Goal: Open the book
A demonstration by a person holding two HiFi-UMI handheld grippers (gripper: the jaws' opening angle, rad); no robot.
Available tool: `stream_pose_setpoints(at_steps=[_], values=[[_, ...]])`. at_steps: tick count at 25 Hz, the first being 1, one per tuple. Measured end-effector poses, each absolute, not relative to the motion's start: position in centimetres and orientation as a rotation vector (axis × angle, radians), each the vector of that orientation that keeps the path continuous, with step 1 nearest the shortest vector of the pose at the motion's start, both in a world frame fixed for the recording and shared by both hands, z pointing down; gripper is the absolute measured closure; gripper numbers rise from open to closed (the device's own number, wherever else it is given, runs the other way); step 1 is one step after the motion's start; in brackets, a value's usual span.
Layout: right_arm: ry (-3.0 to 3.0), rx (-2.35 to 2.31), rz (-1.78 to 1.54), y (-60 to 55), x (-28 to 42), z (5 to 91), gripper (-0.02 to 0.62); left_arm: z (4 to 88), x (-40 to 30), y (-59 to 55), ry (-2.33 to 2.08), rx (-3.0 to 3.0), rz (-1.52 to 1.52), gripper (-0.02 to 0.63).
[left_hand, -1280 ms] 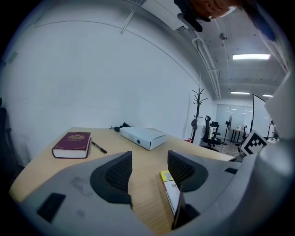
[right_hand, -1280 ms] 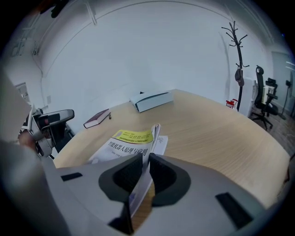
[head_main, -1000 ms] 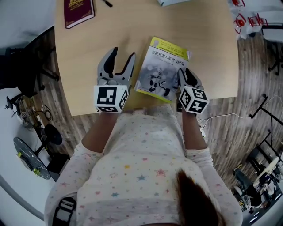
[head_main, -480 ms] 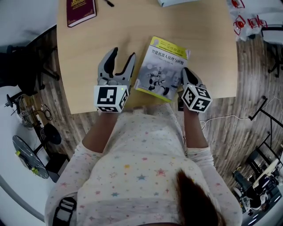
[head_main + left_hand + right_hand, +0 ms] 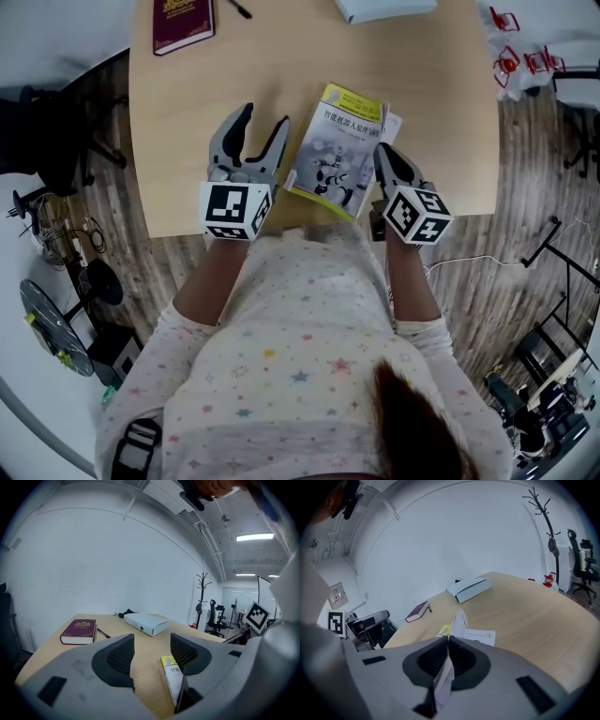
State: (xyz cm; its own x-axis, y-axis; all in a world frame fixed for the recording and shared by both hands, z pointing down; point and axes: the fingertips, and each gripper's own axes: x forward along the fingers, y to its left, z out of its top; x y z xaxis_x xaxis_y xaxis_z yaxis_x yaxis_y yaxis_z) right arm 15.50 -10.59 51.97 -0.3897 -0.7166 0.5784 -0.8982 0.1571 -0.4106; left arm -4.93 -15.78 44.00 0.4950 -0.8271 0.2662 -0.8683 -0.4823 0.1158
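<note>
The wooden table [image 5: 450, 141] held the book [image 5: 333, 155] near its front edge. Its yellow and grey cover was raised at the right side. The right gripper [image 5: 384, 156] pinched the cover's edge. The left gripper [image 5: 264, 117] stood wide apart, just beside the book.

The hand-held gripper [image 5: 447, 641] clamps the book [image 5: 481, 637] by its raised cover [image 5: 461, 619].
</note>
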Motion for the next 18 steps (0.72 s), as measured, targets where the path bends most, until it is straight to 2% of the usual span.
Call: stream_pose_setpoints(at_steps=[9, 18], values=[[-2.268, 1.497, 1.114, -12.0, 13.1, 51.1, 0.584, 44.6, -3.2, -13.9, -1.321, 2.516, 0.280, 0.367], [-2.304, 1.443, 1.142, -12.6, 12.1, 51.0, 0.587, 46.8, 1.5, -11.4, -1.070, 2.550, 0.327, 0.367]])
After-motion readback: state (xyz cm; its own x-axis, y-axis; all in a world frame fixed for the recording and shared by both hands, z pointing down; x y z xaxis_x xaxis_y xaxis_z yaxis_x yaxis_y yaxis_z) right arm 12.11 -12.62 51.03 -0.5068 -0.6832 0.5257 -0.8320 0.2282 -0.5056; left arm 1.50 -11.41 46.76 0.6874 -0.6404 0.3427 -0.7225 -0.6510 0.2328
